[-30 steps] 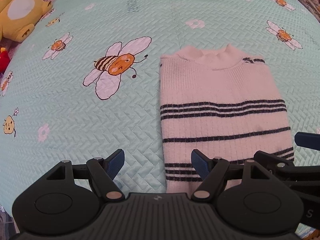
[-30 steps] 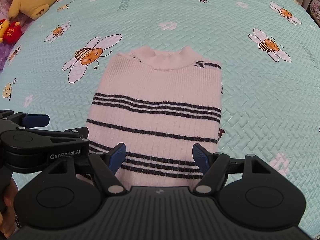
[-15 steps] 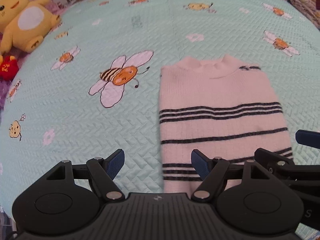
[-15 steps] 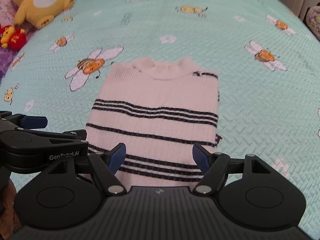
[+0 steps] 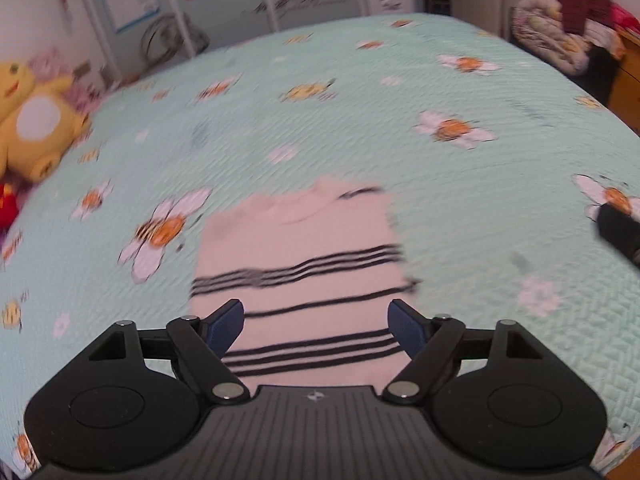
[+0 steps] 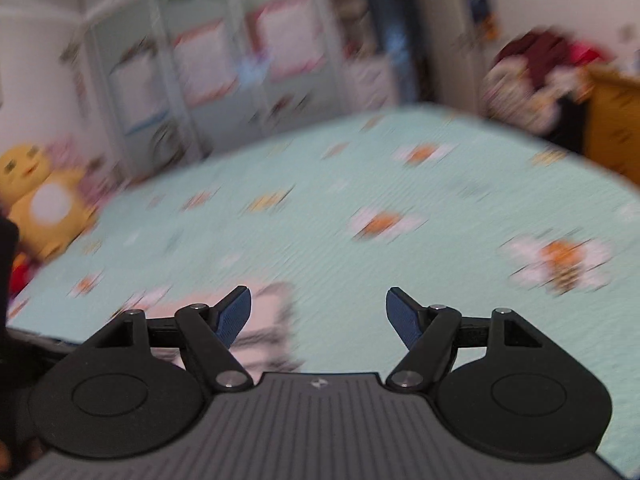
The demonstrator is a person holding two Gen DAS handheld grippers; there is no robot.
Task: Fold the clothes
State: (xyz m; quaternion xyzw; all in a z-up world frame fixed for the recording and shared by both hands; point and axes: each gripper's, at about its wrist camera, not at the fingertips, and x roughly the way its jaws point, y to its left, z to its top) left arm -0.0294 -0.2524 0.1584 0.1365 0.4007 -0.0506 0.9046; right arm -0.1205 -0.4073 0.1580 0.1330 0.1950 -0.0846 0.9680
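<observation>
Bedroom, bee-print bedspread [image 5: 460, 208]: striped sweater [image 5: 300, 268] lies folded flat, so left hand-held gripper [image 5: 316, 326] and right hand-held gripper [image 6: 318, 316], jaws just widened, carry nothing

The folded sweater [image 5: 296, 264] lies flat on the bed [image 5: 460, 208], near its front edge. A plush toy [image 5: 36, 128] sits at the far left; piled bedding [image 5: 560, 40] stands beyond the far right corner.
</observation>
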